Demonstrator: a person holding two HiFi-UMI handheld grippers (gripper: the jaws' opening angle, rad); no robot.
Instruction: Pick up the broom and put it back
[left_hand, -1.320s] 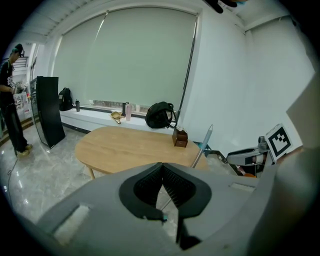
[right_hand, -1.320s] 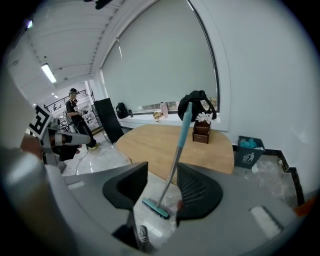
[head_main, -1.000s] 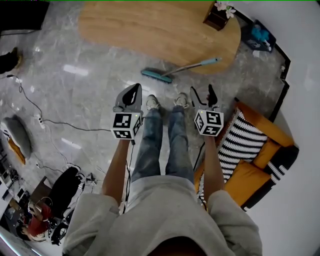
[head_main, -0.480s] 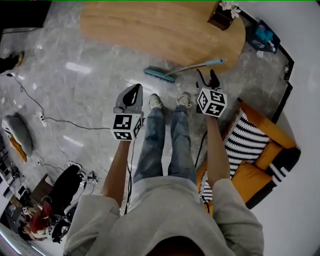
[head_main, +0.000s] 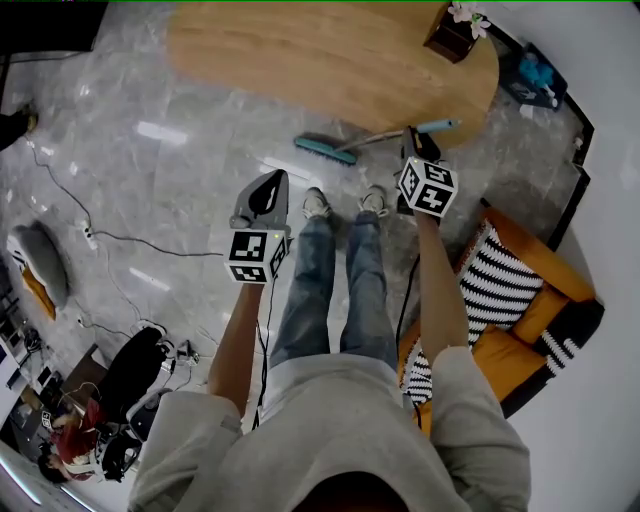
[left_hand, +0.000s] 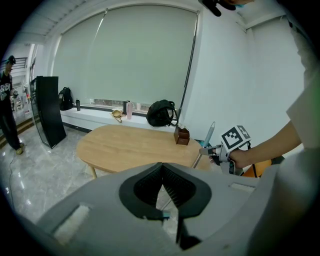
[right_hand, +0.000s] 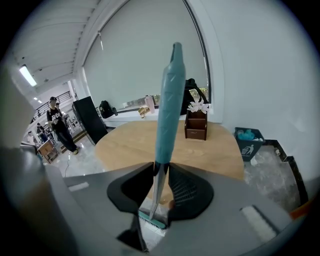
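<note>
on the floor (head_main: 170, 190) by the table (head_main: 300, 60), head view: broom (head_main: 328, 151), brush end down, handle seemingly propped on the table edge, so its top stands within reach; right gripper (head_main: 412, 138) at the handle's upper part; left gripper (head_main: 268, 185) held back, well apart. left gripper view: jaws together, nothing between, likely spare for now. right gripper view: jaws have just been closing and now pinch the handle narrowly below its teal grip, probably for a firm lift.

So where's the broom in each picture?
Head view: broom top middle, brush end on the floor beside the wooden table.
Left gripper view: broom right of middle, handle slanting up before the table.
Right gripper view: broom dead centre, in the right claw, which has just been closing on it.
Shared landmark: the wooden table.
</note>
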